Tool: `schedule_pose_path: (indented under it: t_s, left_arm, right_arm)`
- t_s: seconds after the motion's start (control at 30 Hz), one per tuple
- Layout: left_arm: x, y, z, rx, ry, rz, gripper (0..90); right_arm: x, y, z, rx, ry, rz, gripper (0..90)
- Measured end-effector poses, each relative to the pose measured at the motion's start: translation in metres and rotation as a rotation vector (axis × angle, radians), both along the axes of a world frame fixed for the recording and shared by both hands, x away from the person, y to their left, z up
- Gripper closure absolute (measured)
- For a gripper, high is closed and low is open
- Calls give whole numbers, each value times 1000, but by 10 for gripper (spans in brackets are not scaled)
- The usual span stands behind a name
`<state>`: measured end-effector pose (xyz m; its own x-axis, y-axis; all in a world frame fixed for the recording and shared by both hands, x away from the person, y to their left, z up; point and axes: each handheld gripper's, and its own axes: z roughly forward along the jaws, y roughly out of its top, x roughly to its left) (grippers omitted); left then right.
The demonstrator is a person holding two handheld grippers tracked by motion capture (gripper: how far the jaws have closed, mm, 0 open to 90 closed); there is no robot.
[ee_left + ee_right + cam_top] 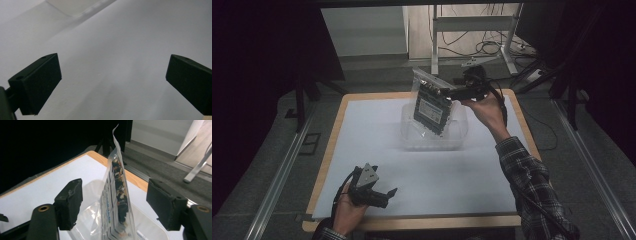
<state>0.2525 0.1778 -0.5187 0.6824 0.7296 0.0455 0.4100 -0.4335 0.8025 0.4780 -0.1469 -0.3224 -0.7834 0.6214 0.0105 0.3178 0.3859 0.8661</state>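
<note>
step: we're dropping the snack bag (117,195) into the clear tub (434,132) | right gripper (113,205) jaws wide, bag loose between | left gripper (112,82) open, empty | next: pull clear

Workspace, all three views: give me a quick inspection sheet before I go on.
Surface: table under a white sheet, wooden rim showing at the edges.
Job's things: clear pouch of dark contents, upright, its lower end in the clear plastic bin; other clear bags lie in the bin.
Clutter: nothing seen on the sheet besides the bin.
Grippers: right gripper at the pouch's top, jaws apart on either side of it, pads not pressing; left gripper open over bare sheet at the near edge.
Cables: one trails from each gripper; loose cables lie on the floor behind.
Surroundings: dark curtains at the sides, metal stand legs beyond the table.
</note>
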Motion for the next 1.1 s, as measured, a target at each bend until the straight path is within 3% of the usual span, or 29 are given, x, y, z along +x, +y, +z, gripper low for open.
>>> schedule_pose_path:
  t_s: [0.3, 0.7, 1.1]
  left_arm:
    - [-1, 3, 2, -64, 31, -14, 3]
    - [-3, 2, 2, -40, 12, -17, 3]
    - [-3, 1, 1, -21, 10, -15, 3]
  right_arm:
    - [-13, -7, 1, -6, -7, 9, 211]
    - [-27, -12, -7, -30, -5, 30, 139]
    - [-39, -22, -20, -19, 11, 44, 114]
